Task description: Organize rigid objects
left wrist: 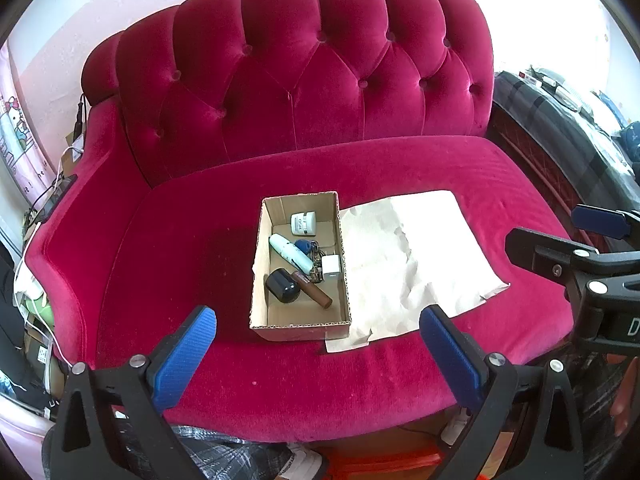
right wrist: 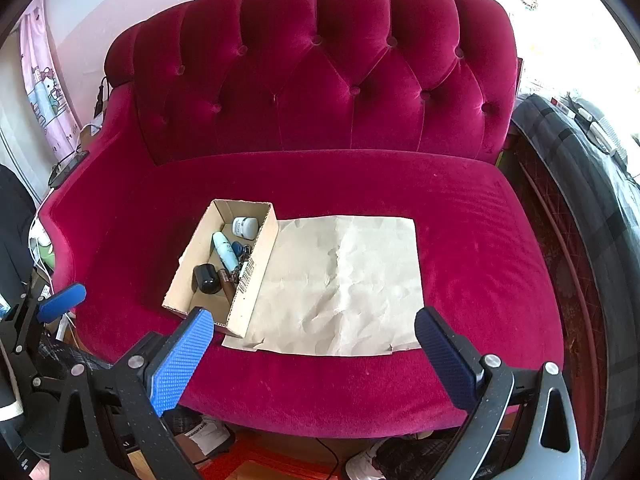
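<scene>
An open cardboard box [left wrist: 258, 264] [right wrist: 256, 276] sits on the red sofa seat. In it lie a white jar [left wrist: 303, 224] [right wrist: 245, 227], a pale tube [left wrist: 290, 253] [right wrist: 224, 251], a black jar [left wrist: 282, 286] [right wrist: 206, 279], a brown stick [left wrist: 314, 292], a white cube [left wrist: 331, 269] and keys [left wrist: 316, 258]. A sheet of brown paper [left wrist: 404, 264] [right wrist: 344, 284] lies right of the box. My left gripper [left wrist: 318, 328] is open and empty in front of the box. My right gripper [right wrist: 314, 332] is open and empty in front of the paper.
The red velvet sofa [left wrist: 304, 88] [right wrist: 320, 80] has a tufted back and a raised left arm. Cables and clutter lie left of it [left wrist: 44, 216]. A dark plaid bed [right wrist: 592, 184] stands at the right. Shoes and an orange item lie on the floor below [right wrist: 248, 464].
</scene>
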{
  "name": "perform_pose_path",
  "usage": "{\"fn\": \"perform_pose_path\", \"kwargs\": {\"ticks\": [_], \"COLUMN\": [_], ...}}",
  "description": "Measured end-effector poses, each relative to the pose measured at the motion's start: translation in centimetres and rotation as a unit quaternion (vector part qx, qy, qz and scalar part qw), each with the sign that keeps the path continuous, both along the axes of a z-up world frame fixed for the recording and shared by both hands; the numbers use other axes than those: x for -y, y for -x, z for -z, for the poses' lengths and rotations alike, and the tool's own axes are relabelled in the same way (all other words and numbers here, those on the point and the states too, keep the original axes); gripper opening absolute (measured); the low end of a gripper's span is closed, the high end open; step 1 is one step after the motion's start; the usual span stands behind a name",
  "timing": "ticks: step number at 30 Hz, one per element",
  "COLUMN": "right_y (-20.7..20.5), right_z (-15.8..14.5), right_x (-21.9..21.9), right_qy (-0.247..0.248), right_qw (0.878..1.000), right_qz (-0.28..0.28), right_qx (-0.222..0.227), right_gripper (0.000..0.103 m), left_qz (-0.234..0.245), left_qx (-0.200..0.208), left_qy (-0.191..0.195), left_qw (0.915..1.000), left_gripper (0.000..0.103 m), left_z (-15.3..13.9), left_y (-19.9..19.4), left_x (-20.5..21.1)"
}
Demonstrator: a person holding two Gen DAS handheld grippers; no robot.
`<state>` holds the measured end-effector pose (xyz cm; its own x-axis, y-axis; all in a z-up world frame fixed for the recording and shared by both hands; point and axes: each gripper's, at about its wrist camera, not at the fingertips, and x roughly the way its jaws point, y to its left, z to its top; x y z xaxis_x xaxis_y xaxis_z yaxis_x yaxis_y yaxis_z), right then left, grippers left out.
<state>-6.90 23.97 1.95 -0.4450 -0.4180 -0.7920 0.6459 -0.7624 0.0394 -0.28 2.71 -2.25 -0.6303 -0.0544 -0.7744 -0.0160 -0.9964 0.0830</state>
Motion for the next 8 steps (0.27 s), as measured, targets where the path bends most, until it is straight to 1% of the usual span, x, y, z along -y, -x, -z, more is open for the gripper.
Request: {"fn": "perform_pose_path", "kwargs": {"ticks": [8], "right_y": [0.38], "right_z": [-0.1], "right_x": [0.27], "right_qy": [-0.002], "right_qw": [1.0], "right_qz": [-0.005], "right_qx": [-0.001], "right_gripper": [0.103], "left_qz": [0.0], "left_qx": [0.0], "left_qy": [-0.003], "left_qw": [1.0], "left_gripper": [0.103], "left_z": [0.01], "left_y": [0.23], "left_x": [0.1]}}
